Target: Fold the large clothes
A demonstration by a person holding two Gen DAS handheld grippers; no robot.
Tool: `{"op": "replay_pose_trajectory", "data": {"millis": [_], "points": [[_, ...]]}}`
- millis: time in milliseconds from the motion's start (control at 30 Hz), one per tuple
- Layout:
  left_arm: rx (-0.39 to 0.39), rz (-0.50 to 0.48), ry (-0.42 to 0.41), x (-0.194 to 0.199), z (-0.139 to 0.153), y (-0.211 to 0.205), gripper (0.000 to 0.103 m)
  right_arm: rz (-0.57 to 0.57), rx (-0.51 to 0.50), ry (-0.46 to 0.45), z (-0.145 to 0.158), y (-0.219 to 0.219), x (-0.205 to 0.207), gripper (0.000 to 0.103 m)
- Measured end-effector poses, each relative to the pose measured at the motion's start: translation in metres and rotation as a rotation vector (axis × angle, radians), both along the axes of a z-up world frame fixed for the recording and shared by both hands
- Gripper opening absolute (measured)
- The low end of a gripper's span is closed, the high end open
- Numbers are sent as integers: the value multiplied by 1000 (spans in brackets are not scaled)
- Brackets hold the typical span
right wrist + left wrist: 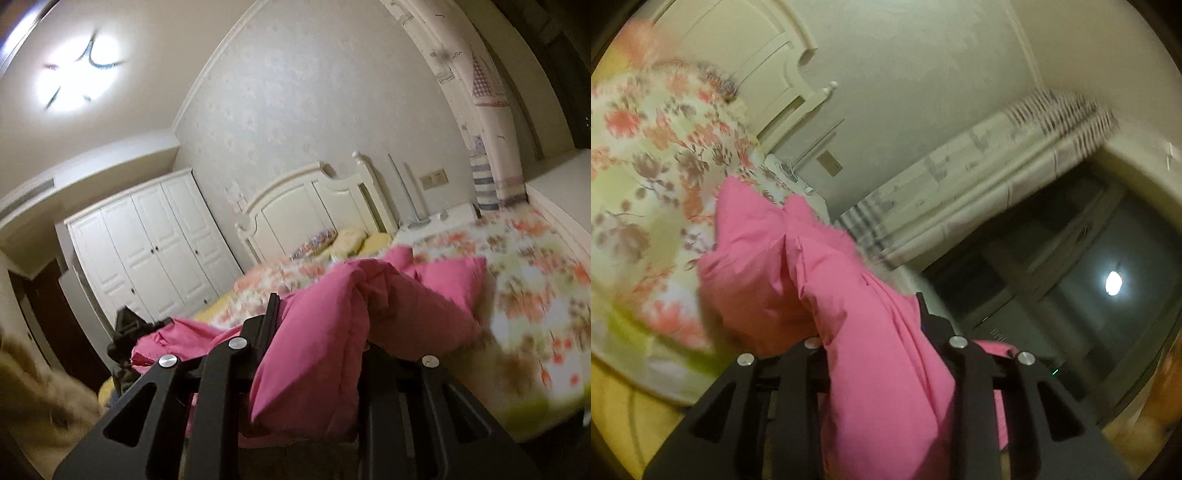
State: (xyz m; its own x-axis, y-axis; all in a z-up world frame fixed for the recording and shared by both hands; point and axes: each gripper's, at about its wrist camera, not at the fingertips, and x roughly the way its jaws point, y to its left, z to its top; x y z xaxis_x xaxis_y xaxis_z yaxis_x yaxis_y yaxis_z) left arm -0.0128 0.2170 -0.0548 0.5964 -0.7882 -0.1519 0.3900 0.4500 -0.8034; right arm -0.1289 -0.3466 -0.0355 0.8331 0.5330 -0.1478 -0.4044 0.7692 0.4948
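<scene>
A large pink garment [757, 266] hangs lifted off the floral bed cover [646, 166]. A thick fold of it runs back between the black fingers of my left gripper [871, 325], which is shut on it. In the right wrist view the same pink garment [424, 295] bunches up over the bed cover [535, 277], and my right gripper [321, 325] is shut on another fold of it. The fingertips of both grippers are hidden under the cloth. A black shape at the garment's left end [125, 325] looks like the other gripper.
A white headboard [314, 199] and pillows [354, 236] are at the bed's far end, with a white wardrobe [147, 251] to the left. Patterned curtains [997, 166] hang beside a dark window [1071, 277]. A fuzzy tan sleeve [33, 387] shows at the lower left.
</scene>
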Motion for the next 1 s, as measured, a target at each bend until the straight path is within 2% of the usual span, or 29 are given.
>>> {"op": "replay_pose_trajectory", "data": {"millis": [100, 167, 200, 267, 300, 367, 400, 467, 500, 533, 600, 667, 700, 767, 833, 933, 967, 1000], "points": [[-84, 11, 78, 59, 13, -5, 38, -17, 47, 30, 16, -9, 60, 23], [-75, 39, 141, 108, 21, -16, 45, -42, 62, 71, 20, -14, 104, 23], [-75, 46, 164, 127, 22, -20, 47, -61, 77, 115, 20, -19, 138, 23], [-83, 69, 227, 180, 19, -31, 65, -89, 140, 201, 11, -31, 190, 24], [-101, 83, 255, 197, 15, -31, 68, -89, 175, 254, 1, -38, 220, 28], [-163, 103, 352, 244, -7, -35, 83, -101, 238, 334, -20, -48, 263, 36], [-162, 106, 391, 264, -19, -37, 86, -108, 266, 379, -35, -54, 284, 44], [-146, 134, 453, 292, -41, -36, 89, -100, 324, 441, -62, -63, 312, 61], [-150, 155, 501, 309, -58, -33, 89, -78, 396, 447, -79, -71, 326, 86], [-158, 162, 531, 319, -69, -31, 89, -71, 448, 435, -88, -77, 332, 99], [-193, 182, 553, 335, -87, -20, 89, -89, 571, 391, -107, -94, 336, 99], [-261, 204, 556, 343, -97, -3, 91, -114, 635, 377, -116, -106, 337, 99], [-289, 216, 555, 344, -99, 3, 92, -132, 631, 384, -118, -110, 339, 99], [-294, 256, 528, 343, -93, 16, 93, -152, 528, 396, -112, -108, 343, 99], [-160, 263, 434, 339, -62, 13, 93, -164, 379, 386, -95, -95, 345, 99], [195, 246, 230, 313, -1, -34, 93, -150, 123, 332, -61, -54, 339, 99], [359, 226, 135, 296, 20, -65, 93, -121, 15, 300, -49, -29, 333, 99], [475, 219, 64, 281, 31, -88, 95, -97, -102, 261, -39, -1, 324, 99]]}}
